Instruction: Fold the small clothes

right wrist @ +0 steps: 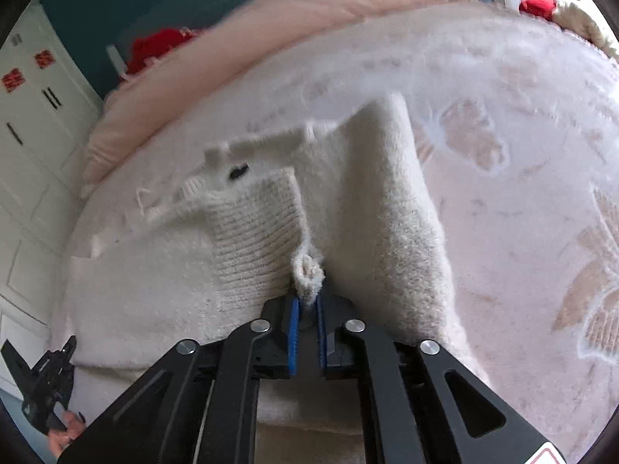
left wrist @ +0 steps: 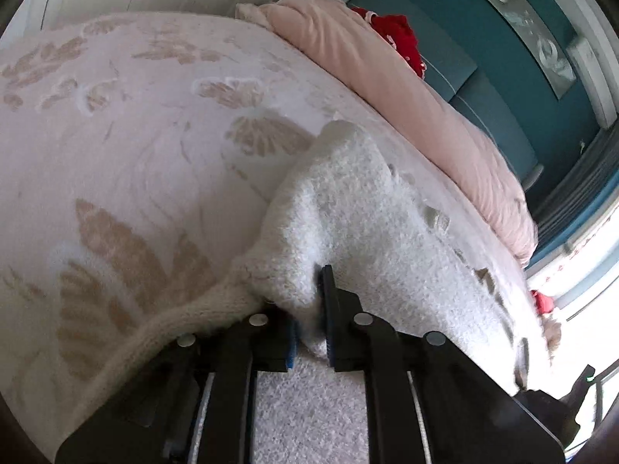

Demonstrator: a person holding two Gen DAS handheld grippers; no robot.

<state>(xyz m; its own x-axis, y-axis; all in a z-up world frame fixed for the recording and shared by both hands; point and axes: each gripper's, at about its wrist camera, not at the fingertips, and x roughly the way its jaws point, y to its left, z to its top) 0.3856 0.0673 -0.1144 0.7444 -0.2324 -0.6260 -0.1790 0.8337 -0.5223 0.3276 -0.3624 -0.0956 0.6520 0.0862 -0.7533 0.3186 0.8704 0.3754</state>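
the fuzzy cream knitted sweater (right wrist: 371, 208) lies on the pink leaf-patterned bed blanket (left wrist: 127, 147), rumpled and only partly folded. left gripper (left wrist: 309, 324) and right gripper (right wrist: 307, 309) each pinch its edge, fingers clenched; most of the folding seems left.

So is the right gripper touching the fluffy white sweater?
Touching. In the right wrist view, the right gripper pinches a bunched bit of the white sweater between its blue pads.
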